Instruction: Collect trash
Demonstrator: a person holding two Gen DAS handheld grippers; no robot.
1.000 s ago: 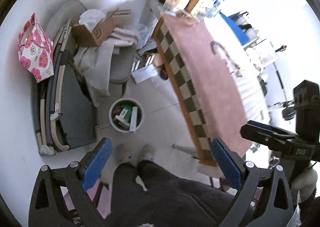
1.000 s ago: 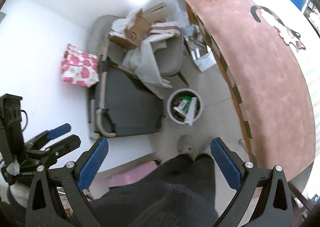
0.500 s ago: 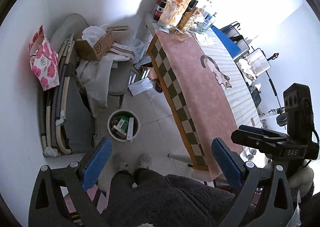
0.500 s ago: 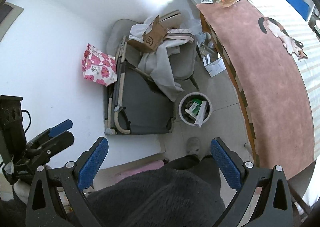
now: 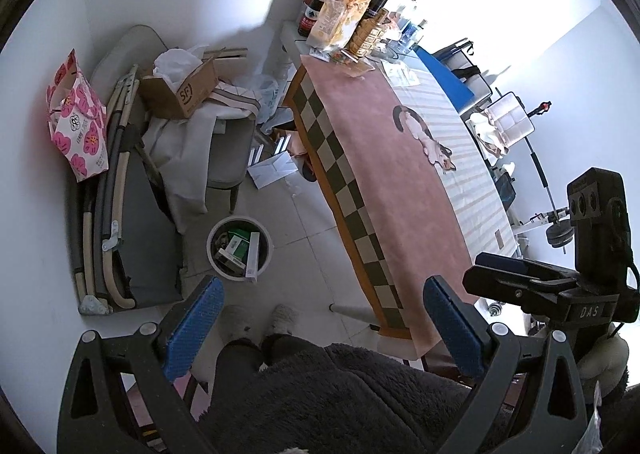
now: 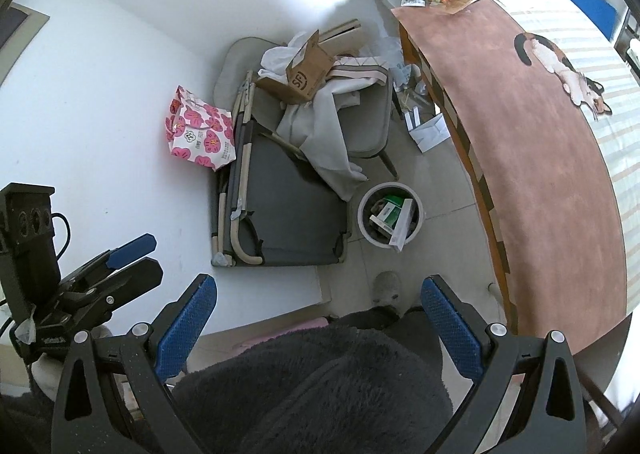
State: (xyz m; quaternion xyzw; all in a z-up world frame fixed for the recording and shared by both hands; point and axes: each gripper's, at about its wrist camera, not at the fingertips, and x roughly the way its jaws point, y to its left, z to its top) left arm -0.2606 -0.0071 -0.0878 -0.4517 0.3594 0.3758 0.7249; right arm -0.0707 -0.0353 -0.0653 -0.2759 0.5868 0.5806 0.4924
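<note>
Both grippers are held high above the floor, looking down past a dark fleecy garment (image 5: 340, 394) worn by the person. The left gripper (image 5: 320, 318) is seen with its blue-padded jaws spread wide and nothing between them; the right gripper (image 6: 318, 314) is likewise wide open and empty. The round white waste bin (image 5: 239, 247) stands on the pale tiled floor (image 5: 304, 214) just ahead of the person's feet, between the folded grey cot (image 5: 132, 222) leaning at the wall and the long wooden table under a pink cloth with a chequered edge (image 5: 384, 190). The bin is already seen to hold green-and-white cartons, one long white box standing up past the rim. Loose white paper packaging (image 5: 274, 170) lies on the floor beside the table, beyond the bin, near a grey chair heaped with pale cloth and a brown cardboard box (image 5: 180, 92). No item is in hand, so the step is judged to be a search for the next piece of trash, the floor papers being the likeliest candidates. It would be done well if one gripper were lowered squarely over a single sheet, the jaws kept wide until the pads straddle a raised fold, since flat paper on tile is hard to pinch. A drop from directly above the bin is advised, the protruding box leaving little free opening.
</note>
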